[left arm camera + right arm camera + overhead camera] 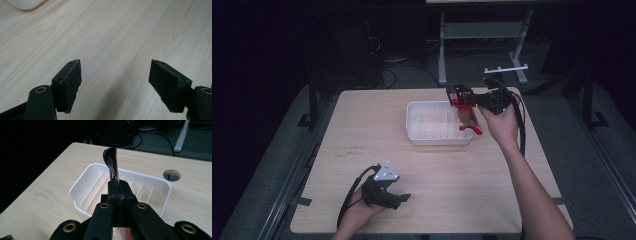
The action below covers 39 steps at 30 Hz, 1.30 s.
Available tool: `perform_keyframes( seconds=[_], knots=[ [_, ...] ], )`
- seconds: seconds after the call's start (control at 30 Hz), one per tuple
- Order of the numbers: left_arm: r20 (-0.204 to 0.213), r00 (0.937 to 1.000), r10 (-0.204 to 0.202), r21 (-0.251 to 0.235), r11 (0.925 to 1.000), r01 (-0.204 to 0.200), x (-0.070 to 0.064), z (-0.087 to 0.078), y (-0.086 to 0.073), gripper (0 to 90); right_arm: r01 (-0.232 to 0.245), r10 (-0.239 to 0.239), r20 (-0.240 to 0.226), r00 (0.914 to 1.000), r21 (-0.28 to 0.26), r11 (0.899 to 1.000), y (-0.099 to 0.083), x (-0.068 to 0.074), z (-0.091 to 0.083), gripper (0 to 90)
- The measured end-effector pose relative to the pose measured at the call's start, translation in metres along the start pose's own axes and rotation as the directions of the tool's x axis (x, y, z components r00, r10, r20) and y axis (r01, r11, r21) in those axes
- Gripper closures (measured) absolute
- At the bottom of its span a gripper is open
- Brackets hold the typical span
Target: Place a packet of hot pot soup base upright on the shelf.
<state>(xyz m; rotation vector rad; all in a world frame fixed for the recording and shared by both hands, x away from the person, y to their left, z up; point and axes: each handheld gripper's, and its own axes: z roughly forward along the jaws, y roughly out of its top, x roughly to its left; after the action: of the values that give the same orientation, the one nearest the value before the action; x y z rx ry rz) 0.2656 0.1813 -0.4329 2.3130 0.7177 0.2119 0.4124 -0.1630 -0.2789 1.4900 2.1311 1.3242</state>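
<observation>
While the left hand-held gripper (404,198) rests low at the near edge of the worktop (362,130), well short of the white tray (417,135) and toward the person's left of it, its jaws stand wide apart with bare wood grain between them in the left gripper view. It holds nothing. Its position suggests a parked, standby role: clear of the tray, it does not obstruct access from the other side.

Beyond it, the white tray sits on the worktop toward the far right. It is a shallow ribbed container, and its floor appears empty, though the part beneath the held item is hidden.

The right hand-held gripper (472,101) is raised over the tray's far right corner. Its jaws are closed flat against a red and black packet (466,107), a thin flexible item whose dark top edge curls upward past the jaws in the right gripper view (111,162). In the high view, the packet's lower red end hangs at the tray's right rim. Clamping across the flat faces likely prevents the thin packet from slipping. Whether it is entering or leaving the tray cannot be determined.
</observation>
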Motion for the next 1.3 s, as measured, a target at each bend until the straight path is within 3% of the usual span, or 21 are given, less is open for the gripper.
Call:
perform_keyframes(
  seconds=[0.4,0.87,1.3],
  knots=[
    [-0.007,1.0,-0.007,-0.01,0.9999,0.007,0.003,-0.003,-0.001,25.8,0.01,-0.009,0.062,0.9981,-0.016,1.0,0.017,-0.002,0.017,89.6],
    [-0.012,0.9996,-0.027,-0.021,0.9994,0.027,0.007,-0.007,-0.002,25.8,-0.043,0.046,0.09,0.9949,-0.03,0.999,0.022,-0.014,0.039,89.6],
    [-0.013,0.9994,-0.031,-0.026,0.9992,0.031,0.008,-0.008,-0.003,25.7,-0.078,0.085,0.138,0.9868,-0.057,0.995,0.023,-0.027,0.048,89.6]
  ],
)
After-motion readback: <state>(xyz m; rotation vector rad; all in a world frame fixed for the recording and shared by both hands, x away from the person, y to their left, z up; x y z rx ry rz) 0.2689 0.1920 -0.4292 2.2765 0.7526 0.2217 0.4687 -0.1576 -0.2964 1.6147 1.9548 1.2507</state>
